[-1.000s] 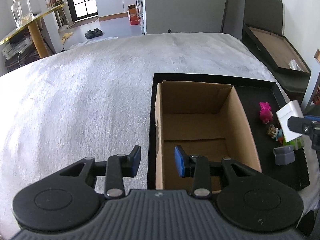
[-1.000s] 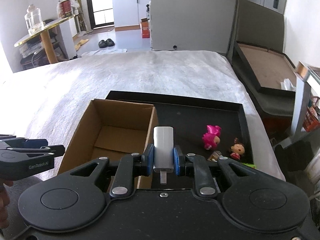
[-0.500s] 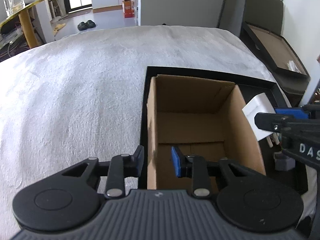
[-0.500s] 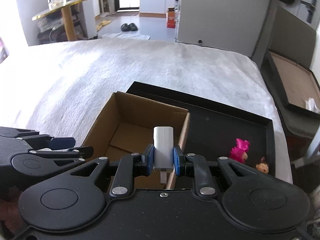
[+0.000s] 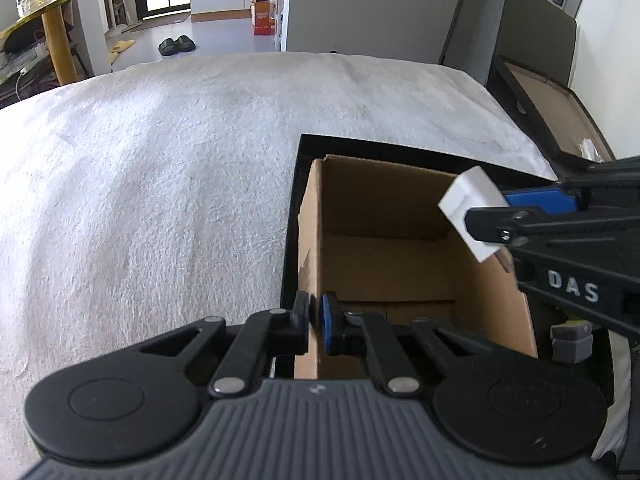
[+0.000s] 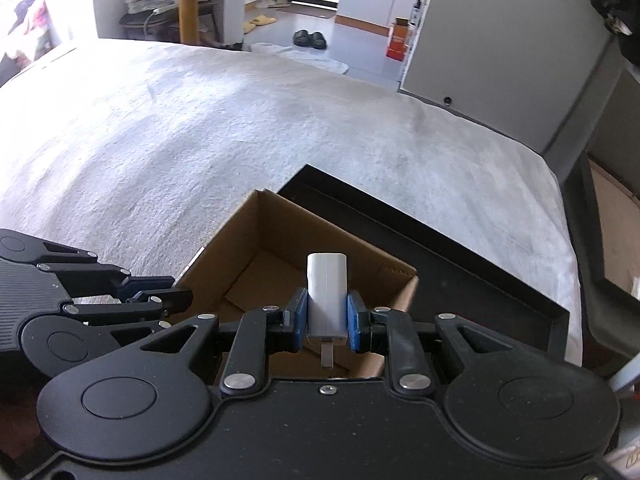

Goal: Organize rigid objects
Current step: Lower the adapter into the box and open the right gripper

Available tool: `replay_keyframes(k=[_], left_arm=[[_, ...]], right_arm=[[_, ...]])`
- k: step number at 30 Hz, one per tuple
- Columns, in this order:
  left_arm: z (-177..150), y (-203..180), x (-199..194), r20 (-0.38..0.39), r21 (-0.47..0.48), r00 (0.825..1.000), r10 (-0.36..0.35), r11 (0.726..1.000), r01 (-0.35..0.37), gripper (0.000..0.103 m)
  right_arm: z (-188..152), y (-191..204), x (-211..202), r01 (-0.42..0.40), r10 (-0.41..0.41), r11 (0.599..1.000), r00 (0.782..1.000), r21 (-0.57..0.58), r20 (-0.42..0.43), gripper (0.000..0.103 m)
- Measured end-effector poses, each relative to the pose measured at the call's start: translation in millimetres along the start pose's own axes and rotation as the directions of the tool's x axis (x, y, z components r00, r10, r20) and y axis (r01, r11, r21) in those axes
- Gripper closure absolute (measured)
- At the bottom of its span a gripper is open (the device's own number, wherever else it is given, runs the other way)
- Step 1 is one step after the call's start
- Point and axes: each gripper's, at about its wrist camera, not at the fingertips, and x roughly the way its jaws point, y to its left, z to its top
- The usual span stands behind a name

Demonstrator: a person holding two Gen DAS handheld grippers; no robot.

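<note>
An open cardboard box (image 5: 400, 264) stands in a black tray (image 5: 400, 148) on the white bed cover. My left gripper (image 5: 315, 322) is shut on the box's near left wall. My right gripper (image 6: 327, 320) is shut on a white charger block (image 6: 326, 292) and holds it above the box's open top. The charger also shows in the left wrist view (image 5: 472, 212), over the box's right wall. The box (image 6: 288, 264) looks empty inside.
A grey object (image 5: 570, 342) lies in the tray right of the box, mostly hidden by the right gripper. A framed board (image 5: 560, 104) leans beyond the bed's right edge. The white bed cover (image 5: 160, 180) stretches left and far.
My left gripper moved onto the box's left wall and shut on it. My right gripper carried the charger left, from over the tray to above the box.
</note>
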Motion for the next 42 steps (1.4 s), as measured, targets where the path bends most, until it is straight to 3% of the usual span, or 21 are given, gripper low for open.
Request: replay_keyframes(k=[7, 12, 25, 30, 42], left_arm=[[-0.8, 3.8, -1.5, 0.001, -0.023, 1.000, -0.009, 1.000, 0.009, 0.098], [0.3, 5.3, -1.3, 0.008, -0.021, 1.000, -0.007, 1.000, 0.007, 0.098], [0.1, -1.7, -6.9, 0.000, -0.005, 1.000, 0.024, 1.000, -0.024, 0.098], [-2.4, -8.1, -4.2, -0.008, 0.039, 0.999, 0.053, 0.998, -0.053, 0.098], [-0.5, -14.3, 2.1, 0.030, 0.100, 0.995, 0.094, 0.990, -0.096, 0.098]], right_arm=[[17.3, 8.7, 2.5, -0.033, 0.035, 0.999, 0.998, -0.027, 0.052, 0.081], [13.8, 8.4, 0.2, -0.037, 0.037, 0.999, 0.999, -0.011, 0.033, 0.079], [-22.7, -17.8, -28.2, 0.004, -0.005, 0.997, 1.000, 0.081, 0.012, 0.078], [-38.0, -28.4, -37.8, 0.014, -0.017, 0.992, 0.999, 0.127, 0.029, 0.062], [-82.4, -59.6, -60.2, 0.041, -0.048, 0.972, 0.999, 0.229, 0.025, 0.061]])
